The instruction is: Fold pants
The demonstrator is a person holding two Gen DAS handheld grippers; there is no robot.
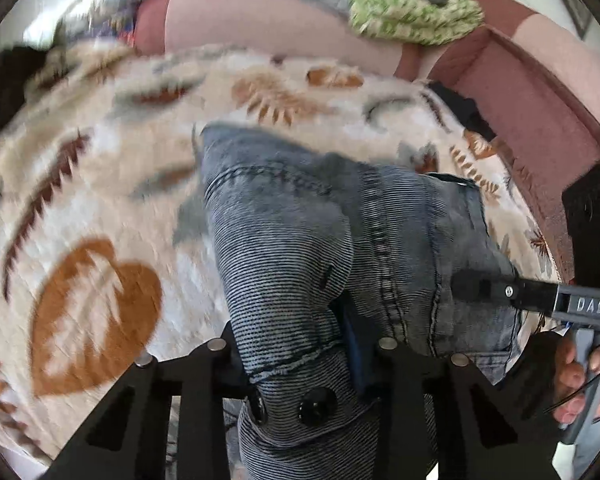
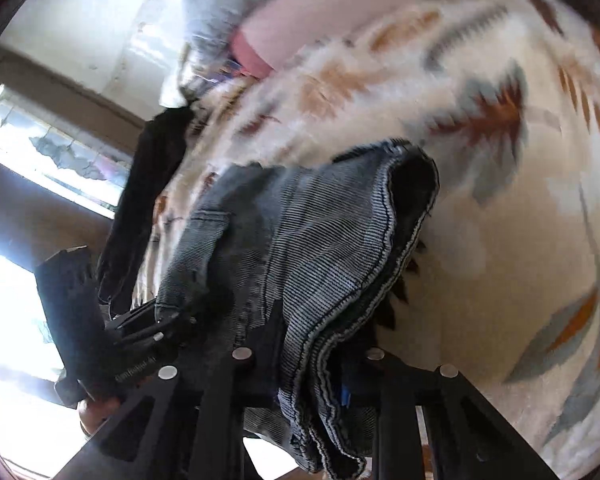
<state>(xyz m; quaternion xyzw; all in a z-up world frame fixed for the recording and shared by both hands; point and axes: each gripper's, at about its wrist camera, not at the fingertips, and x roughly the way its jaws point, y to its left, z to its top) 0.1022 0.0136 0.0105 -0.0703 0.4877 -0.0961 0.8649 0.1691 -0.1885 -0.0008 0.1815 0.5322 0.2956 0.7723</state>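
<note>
- The pants (image 1: 300, 240), grey-blue striped denim, hang bunched from both claws above a leaf-patterned blanket (image 1: 100, 200) spread on what looks like a bed; their far end trails away from the cameras and down toward the blanket.
- The left claw (image 1: 300, 356) is closed on the buttoned waistband end, with cloth packed between its fingers.
- The right claw (image 2: 308, 364) is closed on a thick stack of hemmed layers, which spill over its fingers.
- In the left wrist view the right claw shows at the right edge, its tip (image 1: 480, 288) touching the denim, a hand (image 1: 580, 376) around its handle. So the two grips sit just beside each other on the same end of the garment.
- The long axis of the pants runs forward from both claws. I judge that the next move turns on this: the free end lies ahead and below, equally near to both hands, so both must carry together to lay it flat.
</note>
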